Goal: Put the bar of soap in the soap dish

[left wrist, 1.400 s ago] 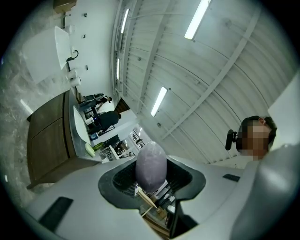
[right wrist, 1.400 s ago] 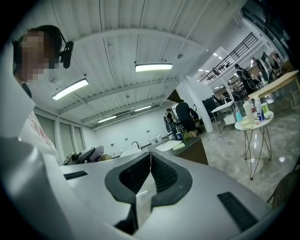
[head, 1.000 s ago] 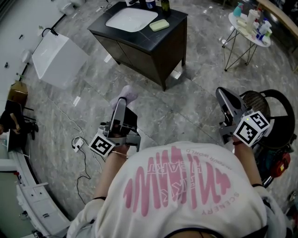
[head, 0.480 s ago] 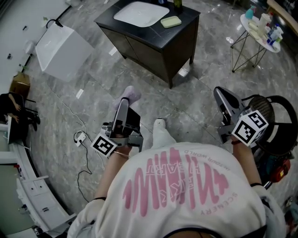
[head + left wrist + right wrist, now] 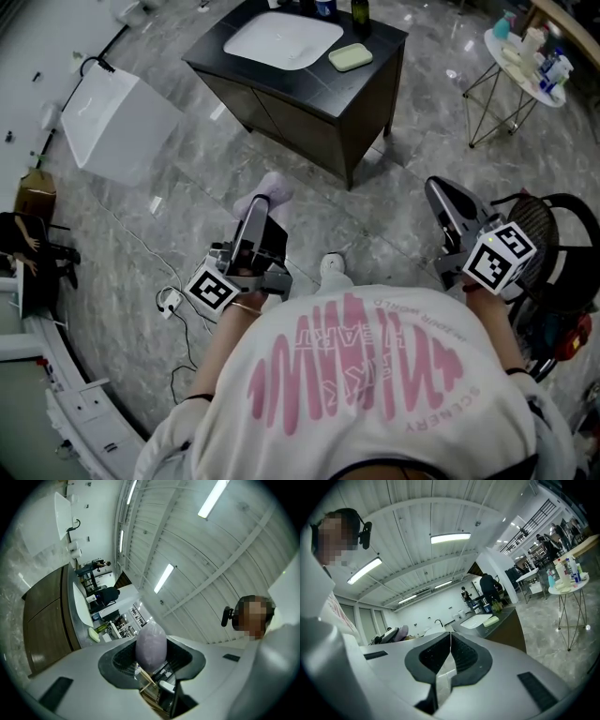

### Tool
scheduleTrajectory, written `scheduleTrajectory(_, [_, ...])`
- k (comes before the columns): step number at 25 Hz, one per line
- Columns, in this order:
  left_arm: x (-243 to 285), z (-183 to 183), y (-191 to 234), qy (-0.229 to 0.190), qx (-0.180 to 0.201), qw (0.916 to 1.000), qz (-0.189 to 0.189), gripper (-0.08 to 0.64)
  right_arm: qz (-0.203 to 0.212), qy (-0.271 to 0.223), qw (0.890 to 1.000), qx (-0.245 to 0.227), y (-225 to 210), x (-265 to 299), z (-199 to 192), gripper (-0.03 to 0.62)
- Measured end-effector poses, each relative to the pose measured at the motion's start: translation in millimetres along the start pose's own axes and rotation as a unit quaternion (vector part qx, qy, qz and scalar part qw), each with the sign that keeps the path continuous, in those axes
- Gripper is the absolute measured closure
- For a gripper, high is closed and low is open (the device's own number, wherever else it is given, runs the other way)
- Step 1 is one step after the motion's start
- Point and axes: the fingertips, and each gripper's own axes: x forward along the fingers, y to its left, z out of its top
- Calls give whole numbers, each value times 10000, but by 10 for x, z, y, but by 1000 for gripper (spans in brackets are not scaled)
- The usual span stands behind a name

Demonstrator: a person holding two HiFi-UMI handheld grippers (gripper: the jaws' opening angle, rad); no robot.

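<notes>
Your left hand-held gripper (image 5: 152,662) is pinching the pale lilac oval soap bar (image 5: 151,639). The right hand-held gripper (image 5: 449,641) is pressing together, empty. The pale green rectangular soap dish (image 5: 350,57) is sitting well ahead on the dark table (image 5: 367,82), so be gripping firmly and approaching level.

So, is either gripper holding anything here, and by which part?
The left gripper grips the pale lilac oval soap bar by its near end between its jaws; the rounded far end sticks out. The right gripper is shut, empty.
</notes>
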Motion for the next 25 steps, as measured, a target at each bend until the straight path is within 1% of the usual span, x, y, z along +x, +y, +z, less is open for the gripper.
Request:
scheduleTrajectory(3, [112,118,120,98,-21,9999,-90,399,-80,-63,9999,66,-31,183,36,574])
scheduleTrajectory(6, [199,253,251,237,64,9996,-128,399,-103,-103,9999,48,-19,405,93,574])
scheduleTrajectory(9, [282,397,341,290,1,9993,-243,399,-119,-151,9998,-9,9,628,153,574])
scheduleTrajectory(15, [413,642,658,583,-96,9980,-215,399,-337,-300,9990,44,-5,995,234,574])
scheduleTrajectory(17, [461,689,766,710,-104,9972,-217,399,-432,-336,9985,95,-26,1079,230,574])
scheduleTrajectory(19, [514,721,837,810,-128,9961,-319,399,-512,-369,9979,149,-39,1148,214,574])
scheduleTrajectory(25, [641,750,1013,973,-283,9937,-483,399,-689,-419,9965,209,-69,1299,197,574])
